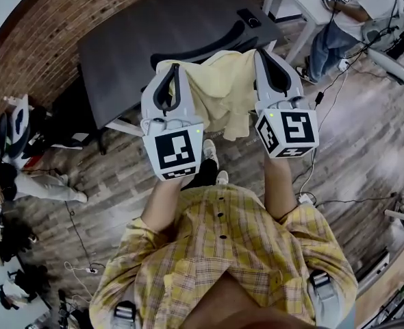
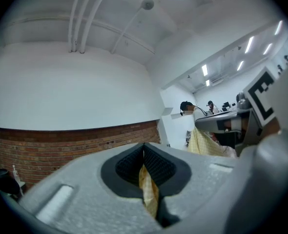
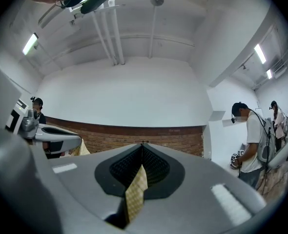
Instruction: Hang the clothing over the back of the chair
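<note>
grippers: 2 (left gripper (image 1: 169, 70), right gripper (image 1: 265, 55)) | yellow garment (image 1: 222, 91): 1, at dark table (image 1: 154, 26) edge | dark table: 1 | white table (image 1: 305, 2): 1, right of dark table | person (image 1: 339, 26): 1, right of dark table

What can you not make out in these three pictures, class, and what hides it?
1. Chair: none recognisable in any view.
2. Garment, head view: the left claw and right claw cover its held edges.
3. Garment, both gripper views: only a pinched strip shows; each claw's body blocks the rest.
</note>
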`<state>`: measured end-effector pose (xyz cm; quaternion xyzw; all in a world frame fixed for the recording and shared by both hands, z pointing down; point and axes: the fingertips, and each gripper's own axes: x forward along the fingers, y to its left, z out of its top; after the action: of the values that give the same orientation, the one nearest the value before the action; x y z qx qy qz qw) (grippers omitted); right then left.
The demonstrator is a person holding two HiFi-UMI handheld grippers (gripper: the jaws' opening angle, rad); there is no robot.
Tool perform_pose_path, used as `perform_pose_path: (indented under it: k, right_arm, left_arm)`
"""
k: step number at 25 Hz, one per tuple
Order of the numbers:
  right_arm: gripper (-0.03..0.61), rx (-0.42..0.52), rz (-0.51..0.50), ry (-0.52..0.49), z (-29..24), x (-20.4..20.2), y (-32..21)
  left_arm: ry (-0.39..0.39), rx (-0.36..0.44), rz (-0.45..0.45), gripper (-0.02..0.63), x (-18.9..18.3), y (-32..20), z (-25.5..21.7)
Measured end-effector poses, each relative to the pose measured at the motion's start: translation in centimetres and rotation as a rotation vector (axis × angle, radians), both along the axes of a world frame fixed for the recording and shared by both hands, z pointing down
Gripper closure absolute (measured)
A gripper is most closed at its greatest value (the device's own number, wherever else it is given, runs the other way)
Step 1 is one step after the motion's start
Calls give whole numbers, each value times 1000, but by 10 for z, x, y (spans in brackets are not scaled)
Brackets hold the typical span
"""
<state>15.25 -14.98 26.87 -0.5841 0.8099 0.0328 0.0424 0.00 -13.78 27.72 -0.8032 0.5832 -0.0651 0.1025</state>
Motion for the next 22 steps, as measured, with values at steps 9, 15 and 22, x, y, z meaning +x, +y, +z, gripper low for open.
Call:
perform_pose_path:
  k: [9, 15, 22]
  right_arm:
    - [569, 59, -34, 31, -31, -8, -42]
    - [569, 98, -62, 58, -55, -17, -87]
    - [569, 110, -85, 67, -67, -26, -140]
  left_arm:
    - [3, 85, -3, 611, 0, -40, -30]
    - [21, 119, -3, 609, 1, -84, -48]
    - [31, 114, -1, 609, -3, -136, -57]
